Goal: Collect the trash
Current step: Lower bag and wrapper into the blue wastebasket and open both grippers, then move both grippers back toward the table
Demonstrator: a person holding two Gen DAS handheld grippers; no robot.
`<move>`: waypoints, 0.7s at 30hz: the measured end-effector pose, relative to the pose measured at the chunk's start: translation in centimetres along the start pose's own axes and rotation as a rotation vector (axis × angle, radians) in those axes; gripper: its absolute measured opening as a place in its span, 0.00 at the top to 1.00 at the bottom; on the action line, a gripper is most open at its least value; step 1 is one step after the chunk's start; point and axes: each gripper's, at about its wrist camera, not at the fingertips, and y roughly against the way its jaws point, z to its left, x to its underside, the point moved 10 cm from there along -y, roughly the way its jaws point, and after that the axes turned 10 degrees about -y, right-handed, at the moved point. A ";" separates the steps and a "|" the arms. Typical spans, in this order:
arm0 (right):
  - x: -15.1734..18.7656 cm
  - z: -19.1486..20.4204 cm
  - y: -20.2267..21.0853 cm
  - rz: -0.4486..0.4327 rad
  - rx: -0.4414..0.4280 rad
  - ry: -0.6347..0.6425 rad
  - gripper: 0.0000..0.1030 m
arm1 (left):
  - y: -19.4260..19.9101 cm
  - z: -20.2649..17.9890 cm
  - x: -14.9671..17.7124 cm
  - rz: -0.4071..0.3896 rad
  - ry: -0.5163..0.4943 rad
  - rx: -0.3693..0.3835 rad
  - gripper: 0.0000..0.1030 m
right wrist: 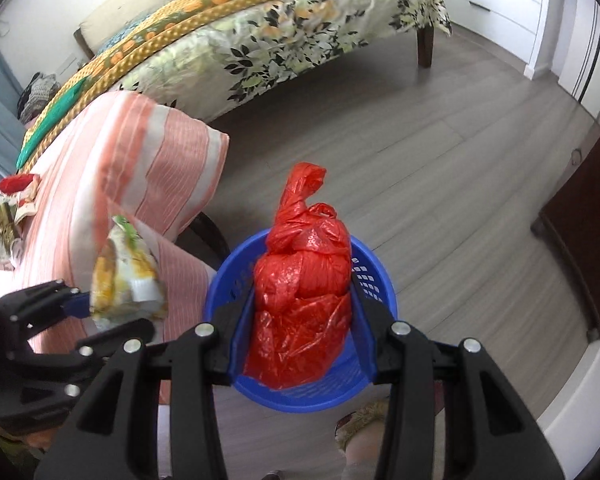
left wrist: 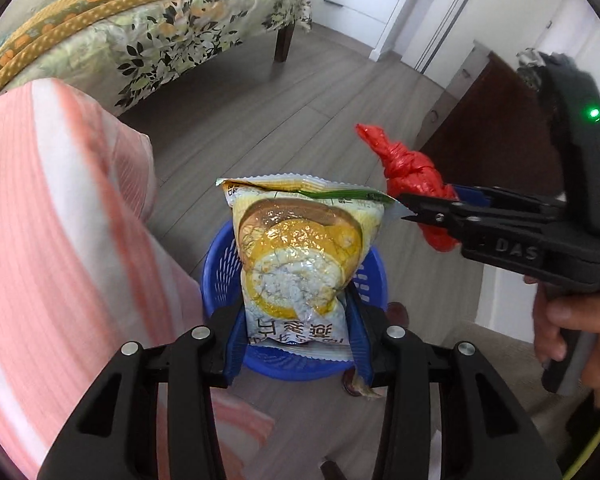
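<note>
My left gripper point(left wrist: 296, 320) is shut on a yellow-and-white snack packet point(left wrist: 300, 248), its blue pads pressing the packet's lower sides. The packet hangs right above a blue plastic basket point(left wrist: 220, 276) on the floor. My right gripper point(right wrist: 302, 320) is shut on a knotted red plastic bag point(right wrist: 304, 272), also above the blue basket point(right wrist: 228, 280). In the left wrist view the right gripper point(left wrist: 424, 208) comes in from the right with the red bag point(left wrist: 408, 168), held by a person's hand point(left wrist: 572, 328). The right wrist view shows the left gripper point(right wrist: 84, 304) and its packet point(right wrist: 124, 276) at the left.
A pink striped cushion point(right wrist: 132, 168) lies close to the basket's left, with more wrappers point(right wrist: 16, 196) on its far end. Behind it stands a bed with a floral cover point(right wrist: 280, 40). A dark wooden cabinet point(right wrist: 580, 260) is on the right. Grey plank floor point(right wrist: 420, 160) stretches between.
</note>
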 end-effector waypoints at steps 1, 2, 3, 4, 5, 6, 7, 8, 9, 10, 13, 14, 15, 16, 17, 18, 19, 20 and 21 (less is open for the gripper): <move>-0.1 -0.1 -0.2 0.005 -0.012 -0.004 0.53 | -0.5 0.1 -0.2 0.002 -0.002 -0.009 0.53; -0.1 -0.2 -0.4 0.010 -0.029 -0.016 0.40 | -1.0 0.2 -0.5 0.002 0.000 -0.009 0.37; -0.3 -0.5 -0.4 0.004 -0.031 -0.031 0.36 | -1.3 0.2 -0.8 -0.003 0.003 -0.006 0.31; -0.5 -0.8 -0.2 -0.006 -0.029 -0.044 0.36 | -1.3 0.1 -1.3 -0.018 0.006 -0.005 0.28; -0.7 -0.9 0.2 -0.017 -0.030 -0.052 0.36 | -1.3 0.5 -1.7 -0.027 0.005 -0.014 0.25; -0.7 -1.0 0.7 -0.030 -0.029 -0.052 0.35 | -0.7 0.4 -1.9 -0.043 0.004 -0.022 0.23; -1.0 -0.9 1.2 -0.051 -0.025 -0.049 0.34 | -0.2 0.3 -2.2 -0.058 0.002 -0.022 0.21; -1.3 -0.9 2.0 -0.084 -0.017 -0.041 0.30 | 0.8 0.3 -2.4 -0.084 -0.001 -0.031 0.13; -1.5 -1.0 2.6 -0.107 -0.014 -0.039 0.25 | 1.9 0.5 -2.3 -0.106 -0.003 -0.057 0.10; -1.6 -0.9 3.0 -0.122 -0.011 -0.040 0.24 | 3.1 0.7 -2.2 -0.134 -0.010 -0.082 0.10; -2.0 -0.1 4.6 -0.189 -0.006 -0.031 0.20 | 6.4 0.9 -1.1 -0.178 -0.020 -0.098 0.09; -2.0 0.4 5.2 -0.215 -0.004 -0.023 0.19 | 7.7 1.2 -0.4 -0.195 -0.014 -0.105 0.09; -2.0 0.9 5.6 -0.236 -0.003 -0.016 0.17 | 8.7 1.5 0.5 -0.207 -0.008 -0.112 0.08; -2.1 1.4 5.8 -0.253 -0.005 -0.008 0.17 | 9.8 2.0 1.5 -0.218 0.002 -0.124 0.07; -2.0 2.4 6.3 -0.276 -0.009 0.008 0.17 | 10.7 2.8 2.5 -0.227 0.012 -0.141 0.07; -1.9 3.2 6.5 -0.290 -0.011 0.023 0.17 | 11.5 3.7 3.7 -0.227 0.022 -0.163 0.07; -1.8 4.1 6.7 -0.304 -0.013 0.042 0.17 | 12.2 4.4 4.9 -0.223 0.031 -0.185 0.07; -1.5 5.4 7.0 -0.322 -0.015 0.071 0.17 | 13.0 5.3 6.2 -0.216 0.045 -0.212 0.07; -1.2 7.0 7.2 -0.338 -0.023 0.103 0.17 | 13.8 6.0 7.6 -0.209 0.058 -0.235 0.07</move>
